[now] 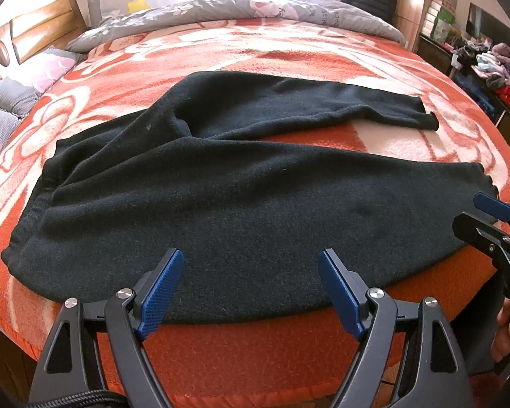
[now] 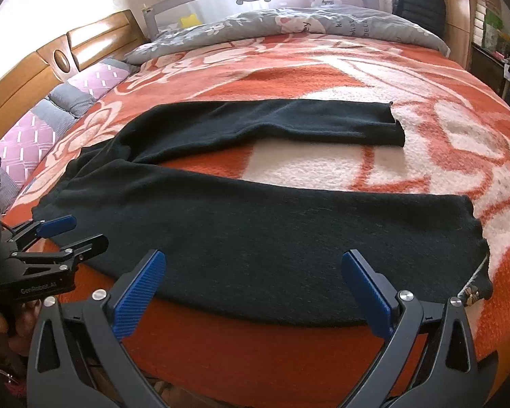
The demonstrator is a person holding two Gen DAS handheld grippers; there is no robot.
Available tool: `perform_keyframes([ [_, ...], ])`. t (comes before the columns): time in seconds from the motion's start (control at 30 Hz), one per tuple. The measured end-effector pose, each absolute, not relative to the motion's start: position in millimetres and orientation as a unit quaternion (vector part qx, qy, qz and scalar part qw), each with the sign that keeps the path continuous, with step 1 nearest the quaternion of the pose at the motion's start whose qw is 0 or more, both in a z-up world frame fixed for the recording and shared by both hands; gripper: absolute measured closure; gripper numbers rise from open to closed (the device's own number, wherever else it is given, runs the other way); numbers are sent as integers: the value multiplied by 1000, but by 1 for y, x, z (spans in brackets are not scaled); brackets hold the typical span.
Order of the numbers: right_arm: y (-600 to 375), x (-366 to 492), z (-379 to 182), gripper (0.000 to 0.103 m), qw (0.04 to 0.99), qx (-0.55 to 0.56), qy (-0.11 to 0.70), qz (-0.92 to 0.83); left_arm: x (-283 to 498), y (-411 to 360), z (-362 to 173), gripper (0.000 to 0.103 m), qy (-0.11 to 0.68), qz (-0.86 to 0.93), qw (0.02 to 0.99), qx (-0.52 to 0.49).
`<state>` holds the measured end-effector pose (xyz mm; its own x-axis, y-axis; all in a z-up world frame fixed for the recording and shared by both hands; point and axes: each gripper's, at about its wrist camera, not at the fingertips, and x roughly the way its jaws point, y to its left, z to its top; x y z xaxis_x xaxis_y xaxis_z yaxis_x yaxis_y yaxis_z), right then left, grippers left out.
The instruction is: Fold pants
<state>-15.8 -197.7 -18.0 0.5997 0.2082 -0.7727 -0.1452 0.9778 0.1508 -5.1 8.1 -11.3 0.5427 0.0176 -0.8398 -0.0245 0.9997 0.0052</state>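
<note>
While dark pants (image 1: 241, 210) lie unfolded on a bed's orange and white blanket (image 1: 289, 54), legs spread apart toward the right, both grippers hover at the near edge. Left gripper (image 1: 251, 292), by the waistband end, gapes wide and holds nothing. Right gripper (image 2: 251, 295), by the near leg, is likewise wide and empty.

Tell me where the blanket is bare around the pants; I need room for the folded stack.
Free: the wedge of blanket between the two legs of the pants, the wide stretch between the far leg and the grey quilt, and the part beyond the cuffs. Crowded: the near edge, where the left gripper and right gripper hover, jaws open.
</note>
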Motion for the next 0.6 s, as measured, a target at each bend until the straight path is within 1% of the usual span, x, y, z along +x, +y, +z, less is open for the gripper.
perform_keyframes([
  [0.6, -197, -12, -18, 0, 893, 40, 437, 100, -1, 6, -14, 21, 483, 10, 875, -6],
])
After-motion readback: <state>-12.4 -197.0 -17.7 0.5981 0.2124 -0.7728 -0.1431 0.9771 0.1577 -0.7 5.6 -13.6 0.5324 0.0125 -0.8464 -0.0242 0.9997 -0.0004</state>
